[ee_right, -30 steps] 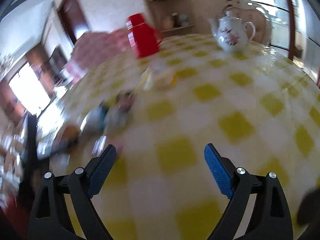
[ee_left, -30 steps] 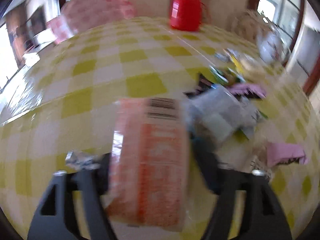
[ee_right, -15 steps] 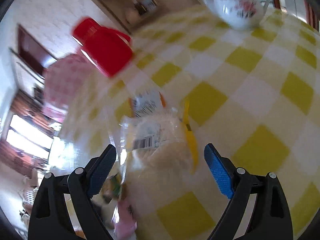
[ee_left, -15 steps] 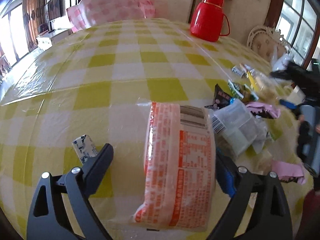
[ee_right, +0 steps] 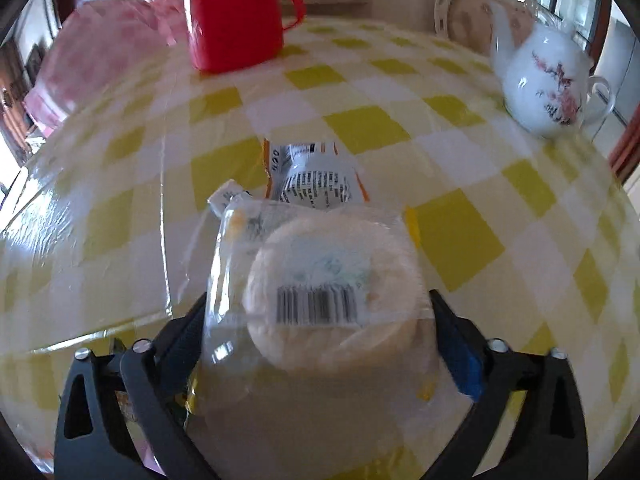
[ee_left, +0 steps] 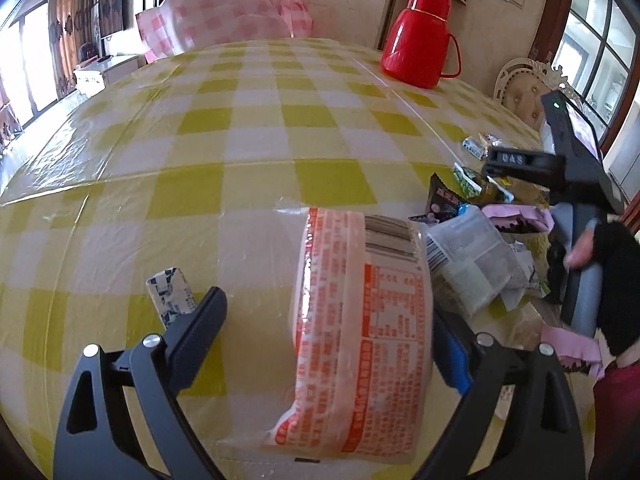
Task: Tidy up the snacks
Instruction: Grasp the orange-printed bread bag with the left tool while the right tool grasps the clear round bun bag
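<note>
In the left wrist view, an orange-and-white printed snack pack (ee_left: 360,316) lies on the yellow checked table between the fingers of my open left gripper (ee_left: 332,328), close to the right finger. A small blue-and-white wrapped sweet (ee_left: 170,292) lies by the left finger. A pile of mixed snack packets (ee_left: 472,216) lies to the right, with my right gripper (ee_left: 560,168) above it. In the right wrist view, a clear bag with a round pale bun and a barcode (ee_right: 328,288) sits between the wide-open fingers of my right gripper (ee_right: 316,328). An orange-and-white packet (ee_right: 312,176) lies behind it.
A red thermos jug (ee_left: 416,44) stands at the far side of the table, also in the right wrist view (ee_right: 236,12). A white floral teapot (ee_right: 544,80) stands at the right. A pink checked cushion (ee_left: 228,20) is beyond the far edge.
My left gripper has opened and the orange pack now lies loose on the table. My right gripper has swung over to the bun bag, which now sits between its fingers.
</note>
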`<state>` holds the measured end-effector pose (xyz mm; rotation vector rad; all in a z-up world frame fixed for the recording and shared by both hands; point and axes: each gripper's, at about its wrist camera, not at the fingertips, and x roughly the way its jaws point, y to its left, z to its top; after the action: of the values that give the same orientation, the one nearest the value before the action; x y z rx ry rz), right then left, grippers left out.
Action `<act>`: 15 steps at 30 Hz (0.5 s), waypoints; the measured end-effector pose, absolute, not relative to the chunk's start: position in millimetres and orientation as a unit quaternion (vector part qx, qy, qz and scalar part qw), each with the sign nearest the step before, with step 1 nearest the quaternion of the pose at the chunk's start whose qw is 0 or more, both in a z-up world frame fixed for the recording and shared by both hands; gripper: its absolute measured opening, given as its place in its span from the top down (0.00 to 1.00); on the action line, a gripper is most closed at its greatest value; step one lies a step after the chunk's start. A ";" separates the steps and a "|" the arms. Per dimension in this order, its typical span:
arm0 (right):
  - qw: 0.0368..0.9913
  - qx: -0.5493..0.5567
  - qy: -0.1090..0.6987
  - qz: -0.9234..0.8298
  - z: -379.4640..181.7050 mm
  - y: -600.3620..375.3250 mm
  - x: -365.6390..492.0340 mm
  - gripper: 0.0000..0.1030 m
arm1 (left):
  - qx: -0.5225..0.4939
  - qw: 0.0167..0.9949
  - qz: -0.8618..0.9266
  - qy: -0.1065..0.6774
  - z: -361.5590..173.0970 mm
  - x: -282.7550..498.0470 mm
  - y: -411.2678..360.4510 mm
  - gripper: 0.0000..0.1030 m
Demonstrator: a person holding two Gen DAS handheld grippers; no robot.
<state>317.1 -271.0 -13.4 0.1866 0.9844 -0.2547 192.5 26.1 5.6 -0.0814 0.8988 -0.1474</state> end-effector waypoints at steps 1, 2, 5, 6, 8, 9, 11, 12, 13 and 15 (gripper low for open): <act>0.875 0.086 0.460 -0.123 -11.0 -275.3 308.4 0.31 | -0.040 0.897 -0.070 0.434 5.6 192.8 26.7 0.10; 0.879 0.087 0.456 -0.112 -9.7 -278.1 302.5 0.36 | -0.041 0.897 -0.069 0.435 5.5 192.8 26.8 0.10; 0.886 0.105 0.442 -0.093 -8.7 -298.6 265.9 0.38 | -0.041 0.896 -0.068 0.436 5.2 194.1 27.4 0.10; 0.889 0.112 0.436 -0.086 -7.6 -306.0 246.2 0.39 | -0.041 0.896 -0.067 0.437 5.3 194.2 27.3 0.10; 0.896 0.129 0.421 -0.066 -3.4 -317.0 205.8 0.39 | -0.039 0.896 -0.066 0.437 5.4 194.4 26.8 0.10; 0.898 0.131 0.416 -0.063 -1.2 -319.9 186.4 0.39 | -0.039 0.896 -0.066 0.438 5.3 194.9 26.8 0.10; 0.901 0.141 0.405 -0.057 4.4 -324.2 141.1 0.39 | -0.037 0.896 -0.065 0.438 4.9 195.4 25.9 0.10; 0.902 0.147 0.402 -0.054 6.4 -324.2 125.4 0.39 | -0.036 0.895 -0.066 0.439 4.8 195.4 26.0 0.10; 0.904 0.153 0.397 -0.050 8.1 -323.8 106.9 0.39 | -0.036 0.895 -0.066 0.439 4.9 195.2 26.1 0.09; 0.906 0.169 0.386 -0.040 9.9 -320.8 75.2 0.38 | -0.035 0.895 -0.066 0.439 4.8 195.2 25.9 0.09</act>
<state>75.2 -320.8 9.9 0.3492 0.7979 -0.0830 195.2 25.9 4.8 -0.0734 0.9102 -0.1364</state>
